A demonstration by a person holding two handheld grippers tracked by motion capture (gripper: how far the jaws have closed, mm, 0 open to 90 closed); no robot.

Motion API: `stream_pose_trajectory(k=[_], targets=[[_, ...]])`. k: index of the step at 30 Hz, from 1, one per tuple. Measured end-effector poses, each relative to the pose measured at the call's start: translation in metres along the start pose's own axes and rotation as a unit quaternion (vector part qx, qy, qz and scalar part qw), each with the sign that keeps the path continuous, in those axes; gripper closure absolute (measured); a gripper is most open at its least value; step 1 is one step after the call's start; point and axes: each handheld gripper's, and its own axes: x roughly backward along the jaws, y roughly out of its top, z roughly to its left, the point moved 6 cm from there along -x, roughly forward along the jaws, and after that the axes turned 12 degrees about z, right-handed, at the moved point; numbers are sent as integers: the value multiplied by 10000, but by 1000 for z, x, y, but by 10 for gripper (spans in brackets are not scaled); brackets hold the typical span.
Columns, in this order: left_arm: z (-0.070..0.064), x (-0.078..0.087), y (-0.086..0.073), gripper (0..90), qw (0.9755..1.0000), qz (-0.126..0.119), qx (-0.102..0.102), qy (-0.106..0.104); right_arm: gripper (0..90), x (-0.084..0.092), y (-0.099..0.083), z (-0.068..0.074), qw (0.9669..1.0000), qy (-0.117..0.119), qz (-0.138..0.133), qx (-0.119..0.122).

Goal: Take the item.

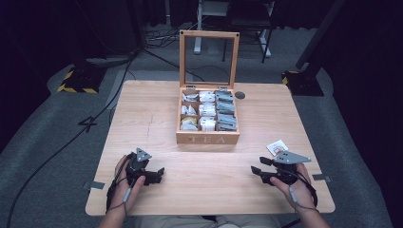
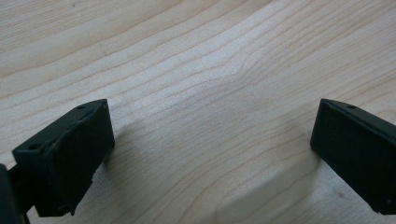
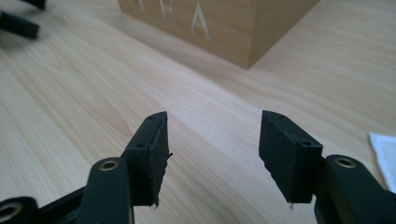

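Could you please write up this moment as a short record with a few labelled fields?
surface: wooden table
box: wooden tea box, lid open and standing upright, at the middle of the table
contents: tea bags filed in compartments
loose item: one tea bag on the table beside the right gripper
left gripper: open, holding nothing, low over bare wood
right gripper: open, holding nothing, pointing towards the box
small dark disc: on the table right of the box's hinges

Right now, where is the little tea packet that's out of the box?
In the high view, the loose tea packet lies on the table's right side, just beyond the right gripper.
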Motion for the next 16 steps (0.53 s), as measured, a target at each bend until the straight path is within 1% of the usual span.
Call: stream_pose_trajectory(k=[1, 2, 3, 4, 7, 8, 9, 10, 11, 13, 14, 15, 16], targets=[[0, 0, 0, 0, 10000, 0, 0, 0, 428, 0, 0, 0, 10000, 0, 0, 0], [0, 0, 0, 0, 10000, 0, -4, 5, 420, -9, -6, 1, 9998, -61, 174, 88], [0, 0, 0, 0, 10000, 0, -4, 5, 420, -9, -6, 1, 9998, -61, 174, 88], [0, 0, 0, 0, 10000, 5, 2, -1, 416, -17, -11, 3, 9993, -69, 340, 130], [0, 0, 0, 0, 10000, 1, -8, -2, 397, -27, -17, 3, 9985, -158, 485, 193], [0, 0, 0, 0, 10000, 0, -6, -3, 371, -30, -19, 3, 9981, -215, 545, 200], [0, 0, 0, 0, 10000, -2, -6, -3, 338, -33, -19, 3, 9984, -267, 466, 182], [0, 0, 0, 0, 10000, -2, -6, -3, 336, -34, -19, 3, 9985, -269, 434, 172], [0, 0, 0, 0, 10000, -1, -6, -3, 336, -34, -19, 3, 9985, -269, 434, 172], [0, 0, 0, 0, 10000, -1, -6, -2, 287, -35, -18, 2, 9985, -297, 440, 136], [0, 0, 0, 0, 10000, -2, -6, -2, 287, -35, -18, 2, 9985, -297, 440, 136], [0, 0, 0, 0, 10000, 1, -3, -2, 204, -36, -18, 2, 9982, -295, 505, 134], [0, 0, 0, 0, 10000, 1, -3, -2, 204, -36, -18, 2, 9982, -295, 505, 134]])
